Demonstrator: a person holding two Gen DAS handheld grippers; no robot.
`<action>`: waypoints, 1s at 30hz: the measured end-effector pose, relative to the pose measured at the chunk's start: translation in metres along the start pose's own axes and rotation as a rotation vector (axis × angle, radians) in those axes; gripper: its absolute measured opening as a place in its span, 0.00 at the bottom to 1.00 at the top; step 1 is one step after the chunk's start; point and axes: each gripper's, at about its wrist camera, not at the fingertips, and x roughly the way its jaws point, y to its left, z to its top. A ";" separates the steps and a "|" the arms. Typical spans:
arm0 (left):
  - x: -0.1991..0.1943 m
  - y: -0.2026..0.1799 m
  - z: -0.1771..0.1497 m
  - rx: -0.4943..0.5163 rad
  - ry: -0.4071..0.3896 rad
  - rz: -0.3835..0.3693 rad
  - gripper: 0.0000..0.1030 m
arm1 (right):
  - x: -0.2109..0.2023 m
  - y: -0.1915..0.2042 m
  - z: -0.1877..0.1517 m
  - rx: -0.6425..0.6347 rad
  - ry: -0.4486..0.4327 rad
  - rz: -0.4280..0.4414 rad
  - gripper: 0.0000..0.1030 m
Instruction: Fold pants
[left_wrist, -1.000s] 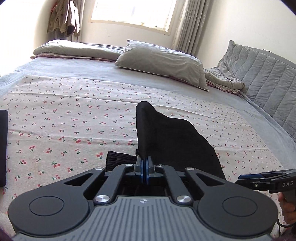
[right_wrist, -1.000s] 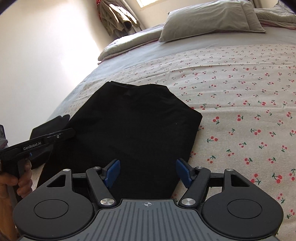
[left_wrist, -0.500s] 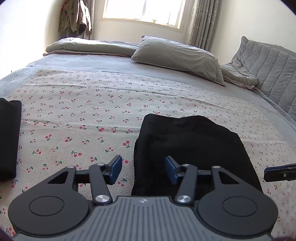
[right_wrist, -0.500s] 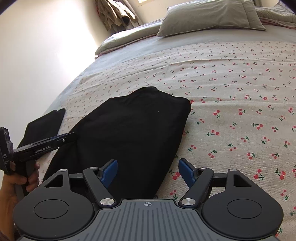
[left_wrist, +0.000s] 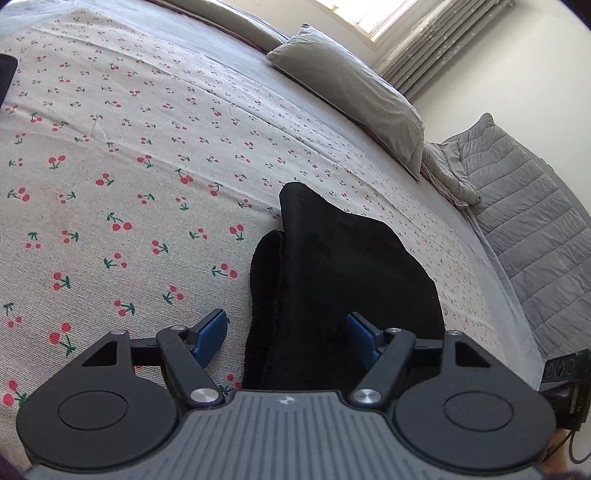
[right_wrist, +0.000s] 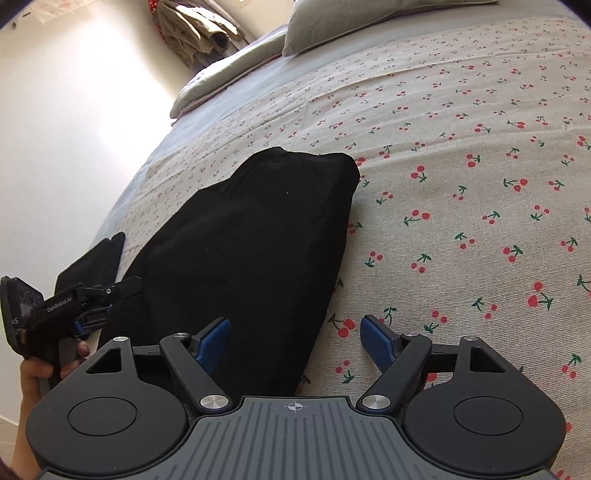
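Observation:
The black pants (left_wrist: 343, 280) lie folded into a compact stack on the cherry-print bedspread (left_wrist: 129, 166). My left gripper (left_wrist: 286, 334) is open and empty, low over the stack's near left edge, its left finger over the bedspread. My right gripper (right_wrist: 295, 338) is open and empty at the stack's near right edge; the pants (right_wrist: 251, 236) stretch away ahead of it. The left gripper's body (right_wrist: 70, 302) shows at the left of the right wrist view, held in a hand.
A second folded black garment (right_wrist: 92, 258) lies at the bed's left side, also in the left wrist view (left_wrist: 7, 74). Grey pillows (left_wrist: 351, 88) sit at the head of the bed. A grey quilted headboard or sofa (left_wrist: 535, 221) stands on the right.
A second ago my left gripper was shut on a lifted pants edge. It has let go, the fabric has dropped flat, and both grippers have tilted closer to the stack's near edges.

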 end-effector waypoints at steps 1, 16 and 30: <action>0.001 0.003 0.000 -0.013 0.004 -0.020 0.70 | 0.000 0.001 0.000 -0.002 -0.009 0.000 0.75; 0.008 0.020 -0.002 -0.206 0.016 -0.192 0.22 | 0.016 0.002 -0.001 0.046 -0.112 0.017 0.28; 0.043 -0.052 0.004 -0.149 -0.047 -0.260 0.17 | -0.033 -0.025 0.039 0.080 -0.280 -0.025 0.09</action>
